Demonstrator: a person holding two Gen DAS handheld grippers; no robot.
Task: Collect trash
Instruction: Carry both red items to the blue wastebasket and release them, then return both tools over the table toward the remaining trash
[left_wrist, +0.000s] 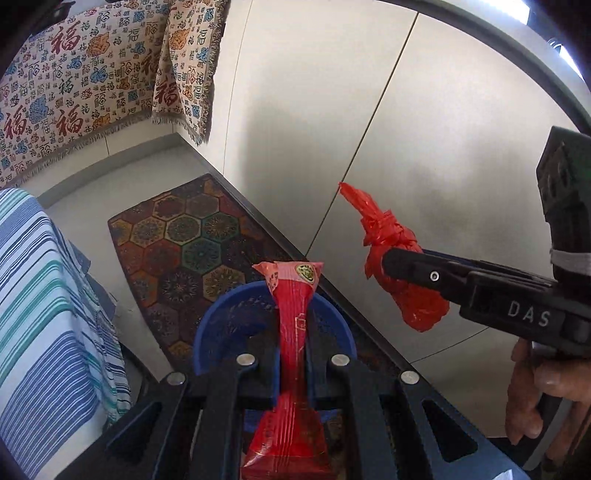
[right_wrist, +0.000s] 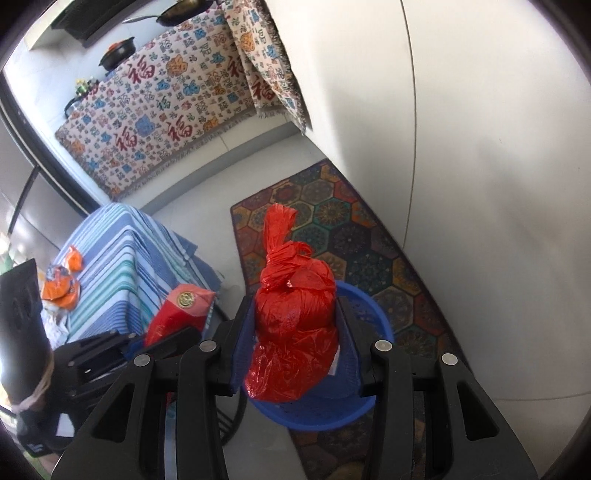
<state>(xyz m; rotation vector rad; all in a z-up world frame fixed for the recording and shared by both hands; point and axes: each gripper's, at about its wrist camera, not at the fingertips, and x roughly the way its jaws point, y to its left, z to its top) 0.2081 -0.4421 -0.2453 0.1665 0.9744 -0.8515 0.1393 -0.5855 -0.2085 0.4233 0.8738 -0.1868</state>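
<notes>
"DAS" is lettered in white on the right gripper; its jaws clamp a knotted red bag above the blue basket. The left gripper has its jaws clenched on a red packet bearing a gold seal, also over the basket on the patterned rug.

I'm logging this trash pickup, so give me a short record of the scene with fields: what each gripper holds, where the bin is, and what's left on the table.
left gripper: shut on red snack wrapper
right gripper: shut on knotted red plastic bag
bin: blue basket on the floor, below both grippers
under bin: patterned rug
left on striped table: orange wrappers
</notes>
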